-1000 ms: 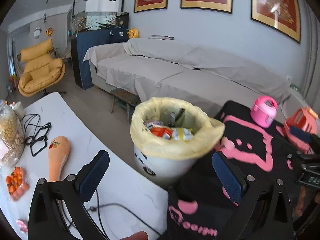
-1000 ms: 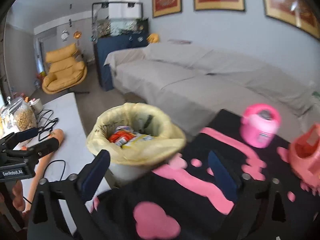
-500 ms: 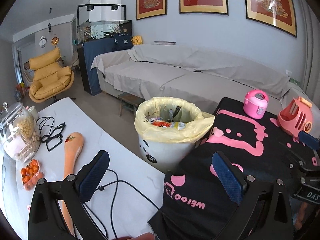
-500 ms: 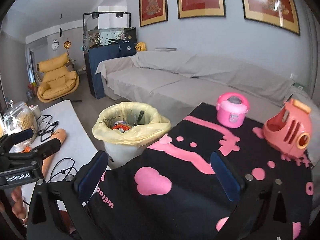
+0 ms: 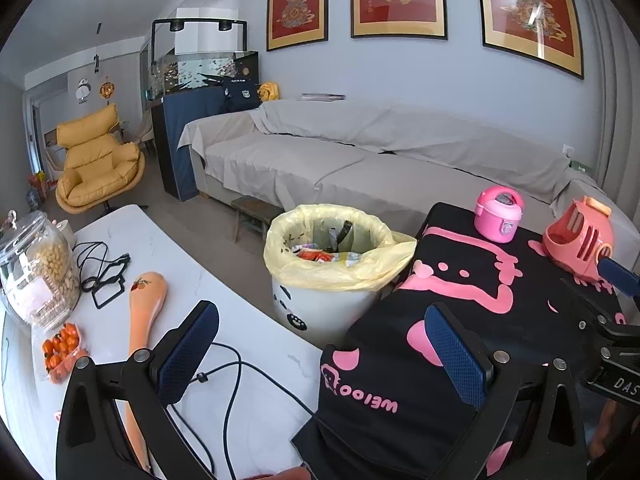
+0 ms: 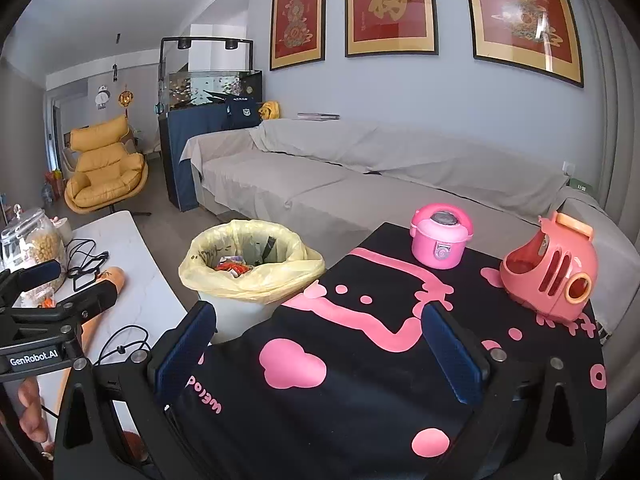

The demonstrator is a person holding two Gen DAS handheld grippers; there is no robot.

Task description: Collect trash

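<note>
A white trash bin (image 5: 320, 308) lined with a yellow bag (image 5: 340, 270) stands between a white table (image 5: 260, 360) and a black-and-pink cloth (image 5: 460, 308); wrappers (image 5: 320, 255) lie inside it. It also shows in the right wrist view (image 6: 236, 316). My left gripper (image 5: 320, 356) is open and empty, held back from the bin above the table edge. My right gripper (image 6: 318, 354) is open and empty above the cloth (image 6: 360, 380). The left gripper shows in the right wrist view at the left (image 6: 60, 288).
On the white table lie an orange spoon-shaped object (image 5: 144, 312), black cables (image 5: 224, 400), a snack jar (image 5: 36, 276) and a pack of small oranges (image 5: 60, 352). A pink toy cooker (image 6: 440, 240) and a coral toy (image 6: 552, 276) sit on the cloth. A grey sofa (image 5: 360, 160) is behind.
Both grippers have pulled back and up from the bin, which now looks smaller and farther. Both stay open and empty.
</note>
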